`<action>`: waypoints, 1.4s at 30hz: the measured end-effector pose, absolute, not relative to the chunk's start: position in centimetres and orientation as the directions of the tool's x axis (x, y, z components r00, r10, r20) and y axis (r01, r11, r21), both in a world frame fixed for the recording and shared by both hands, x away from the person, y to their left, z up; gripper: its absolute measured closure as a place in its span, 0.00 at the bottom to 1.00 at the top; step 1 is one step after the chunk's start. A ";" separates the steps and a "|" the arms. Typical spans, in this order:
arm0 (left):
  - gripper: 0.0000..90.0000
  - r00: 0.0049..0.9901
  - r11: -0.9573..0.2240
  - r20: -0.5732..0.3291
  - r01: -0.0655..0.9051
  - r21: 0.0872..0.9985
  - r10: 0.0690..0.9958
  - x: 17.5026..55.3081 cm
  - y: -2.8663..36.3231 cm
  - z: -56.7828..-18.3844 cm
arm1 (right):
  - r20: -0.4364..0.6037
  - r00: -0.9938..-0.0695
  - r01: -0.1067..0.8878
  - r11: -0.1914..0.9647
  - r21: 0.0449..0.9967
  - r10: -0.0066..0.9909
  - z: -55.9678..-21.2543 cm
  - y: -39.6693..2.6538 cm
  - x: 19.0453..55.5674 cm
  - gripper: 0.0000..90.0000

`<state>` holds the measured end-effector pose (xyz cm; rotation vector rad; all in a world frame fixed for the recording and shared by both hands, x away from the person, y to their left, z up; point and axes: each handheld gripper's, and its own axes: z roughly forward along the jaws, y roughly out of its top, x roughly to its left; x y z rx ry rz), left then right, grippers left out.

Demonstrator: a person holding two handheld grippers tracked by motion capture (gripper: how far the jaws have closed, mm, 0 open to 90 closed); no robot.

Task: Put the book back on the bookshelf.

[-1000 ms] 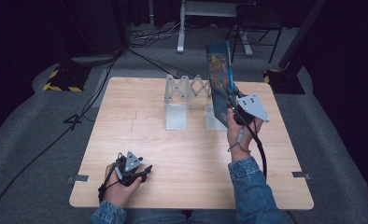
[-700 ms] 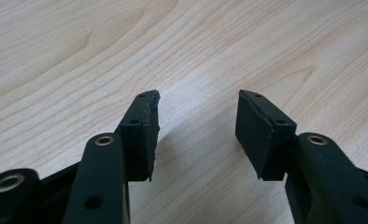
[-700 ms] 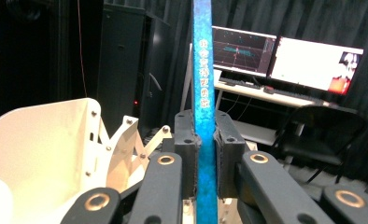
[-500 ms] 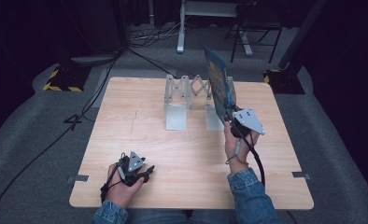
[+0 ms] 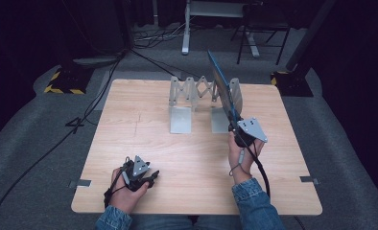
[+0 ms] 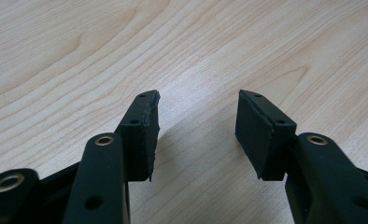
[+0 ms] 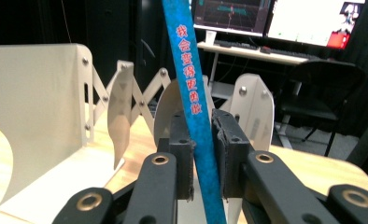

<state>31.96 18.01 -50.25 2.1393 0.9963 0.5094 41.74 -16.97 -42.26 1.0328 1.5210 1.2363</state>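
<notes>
A light wooden table point(image 5: 129, 129) fills the middle of the high view, standing on grey carpet point(image 5: 29, 158). Black cables point(image 5: 88, 108) trail across the floor at left, past a yellow-and-black striped block point(image 5: 57, 82) at upper left. A white desk leg point(image 5: 185, 28) and dark chair legs point(image 5: 261, 36) stand at top centre. Lit monitors point(image 7: 275, 16) glow at upper right of the right gripper view.

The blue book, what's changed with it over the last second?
The right gripper, shut on the blue book, has drawn back toward the person and the book has turned edge-on to the high view, by the rack. The left gripper stays open, low over the table.
</notes>
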 end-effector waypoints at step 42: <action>0.54 0.629 -0.460 0.052 0.506 0.730 0.775 32.2 17.7 -50.3 | 0.050 -0.301 0.151 -0.004 0.989 0.952 -41.9 -17.1 40.6 0.39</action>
